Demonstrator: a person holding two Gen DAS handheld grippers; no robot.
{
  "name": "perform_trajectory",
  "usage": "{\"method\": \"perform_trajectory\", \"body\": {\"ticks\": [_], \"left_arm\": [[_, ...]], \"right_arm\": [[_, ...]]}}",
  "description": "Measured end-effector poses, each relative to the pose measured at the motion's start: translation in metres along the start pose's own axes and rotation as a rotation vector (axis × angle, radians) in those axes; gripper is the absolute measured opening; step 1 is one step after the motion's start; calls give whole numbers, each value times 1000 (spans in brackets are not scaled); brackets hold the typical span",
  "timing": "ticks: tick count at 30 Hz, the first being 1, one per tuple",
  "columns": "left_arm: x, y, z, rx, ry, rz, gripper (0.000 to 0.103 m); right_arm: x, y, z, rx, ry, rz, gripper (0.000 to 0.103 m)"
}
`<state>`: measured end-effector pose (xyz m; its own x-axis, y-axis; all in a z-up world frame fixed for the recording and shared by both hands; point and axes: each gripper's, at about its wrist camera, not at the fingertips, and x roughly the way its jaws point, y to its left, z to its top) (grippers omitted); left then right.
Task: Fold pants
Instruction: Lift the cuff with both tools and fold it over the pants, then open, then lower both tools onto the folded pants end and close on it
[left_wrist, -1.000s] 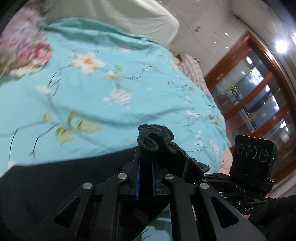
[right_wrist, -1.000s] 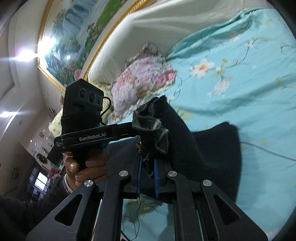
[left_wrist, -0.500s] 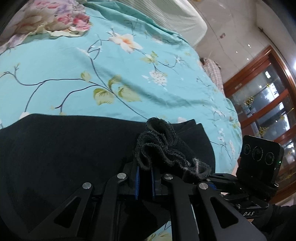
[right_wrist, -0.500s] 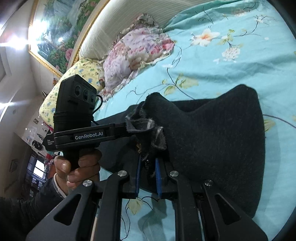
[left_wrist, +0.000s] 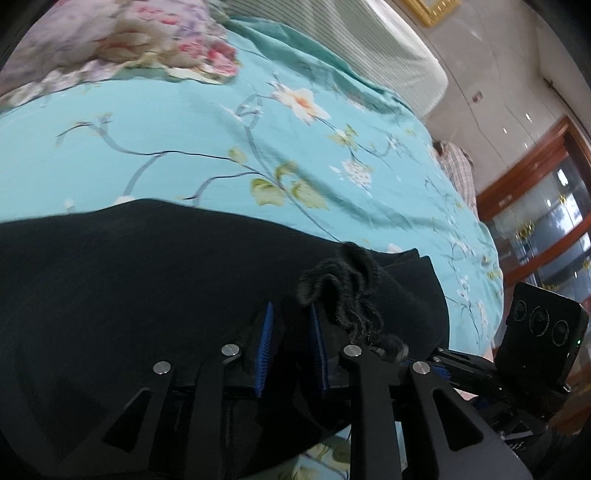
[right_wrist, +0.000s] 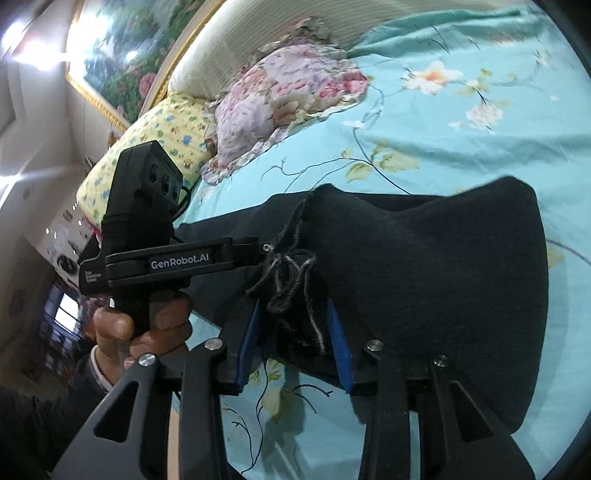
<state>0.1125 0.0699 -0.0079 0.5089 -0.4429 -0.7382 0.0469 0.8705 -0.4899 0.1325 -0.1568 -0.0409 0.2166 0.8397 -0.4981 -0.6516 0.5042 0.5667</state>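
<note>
Right wrist view shows the right gripper and left gripper parted around the frayed hem of the pants just ahead on the bed; loose threads could snag a pad on withdrawal and spoil the fold.

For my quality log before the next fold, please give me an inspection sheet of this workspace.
Surface: teal floral bed sheet, slightly wrinkled.
Job's things: black pants lying on the sheet, one layer over another; the frayed hem is bunched at the fingers.
Clutter: floral pillow, yellow pillow, plaid cloth at the far bed edge.
Grippers: left gripper and right gripper both have their fingers apart, with hem fabric loose between them.
Cables: short black cable beside the left gripper's camera.
Surroundings: padded headboard, framed painting, wooden glass door.
</note>
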Motion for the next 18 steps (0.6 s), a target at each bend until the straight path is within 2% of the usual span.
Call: {"method": "perform_trajectory", "body": {"ticks": [3,18], "left_arm": [[-17,12,-9,-55,-34,14,31],[-106,72,-61,-311,-224,111,33]], "right_arm": [[-1,7,2,-9,2,26,38],[12,42,27,-111,13,76,38]]}}
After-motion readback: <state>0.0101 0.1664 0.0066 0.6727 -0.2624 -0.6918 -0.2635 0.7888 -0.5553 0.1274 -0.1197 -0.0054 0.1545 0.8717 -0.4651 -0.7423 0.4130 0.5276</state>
